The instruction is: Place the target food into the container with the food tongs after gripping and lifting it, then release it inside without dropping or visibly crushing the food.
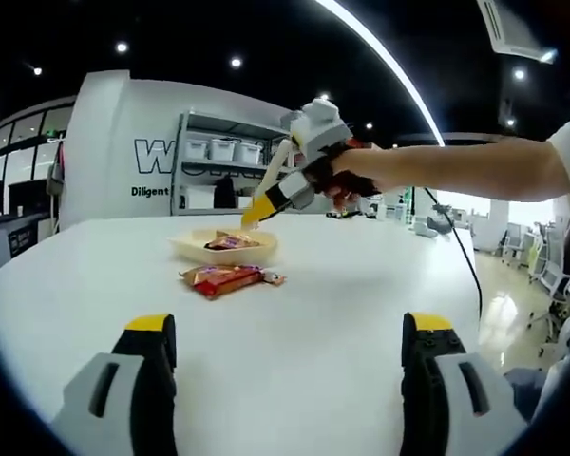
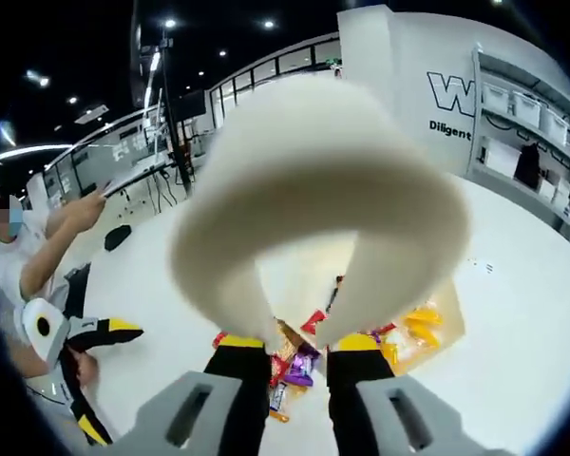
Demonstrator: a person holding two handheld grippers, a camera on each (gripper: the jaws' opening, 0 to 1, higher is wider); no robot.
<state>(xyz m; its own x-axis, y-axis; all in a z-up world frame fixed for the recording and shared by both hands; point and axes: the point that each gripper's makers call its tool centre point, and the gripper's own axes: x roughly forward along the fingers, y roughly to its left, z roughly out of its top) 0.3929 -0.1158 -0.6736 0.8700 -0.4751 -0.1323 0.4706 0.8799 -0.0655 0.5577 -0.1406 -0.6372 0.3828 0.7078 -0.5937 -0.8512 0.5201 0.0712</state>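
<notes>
The right gripper [image 2: 297,350] has its jaws closed on the two arms of a pair of cream plastic food tongs [image 2: 313,199], whose looped spring end bulges toward the camera in the right gripper view; the tongs' tips point down and away beyond the jaws. In the left gripper view the same gripper [image 1: 309,157] hangs above the shallow cream container [image 1: 192,247], with the tongs' arms slanting down toward its rim, and the tips look close together, though whether they pinch anything cannot be told. Directly below the right jaws lie several bright snack packets, red, purple and orange [image 2: 299,361], apparently inside the container. One red wrapped snack bar [image 1: 226,278] lies on the white table [image 1: 342,313] just on the near side of the container, its long axis running across the left gripper's line of sight. The left gripper [image 1: 288,332] is wide open and holds nothing, low over the table, with the bar ahead and slightly left of centre. The right gripper is the nearer one to the bar: by my judgement the tongs must come back toward the left gripper and down, with their arms straddling the bar's short width.
</notes>
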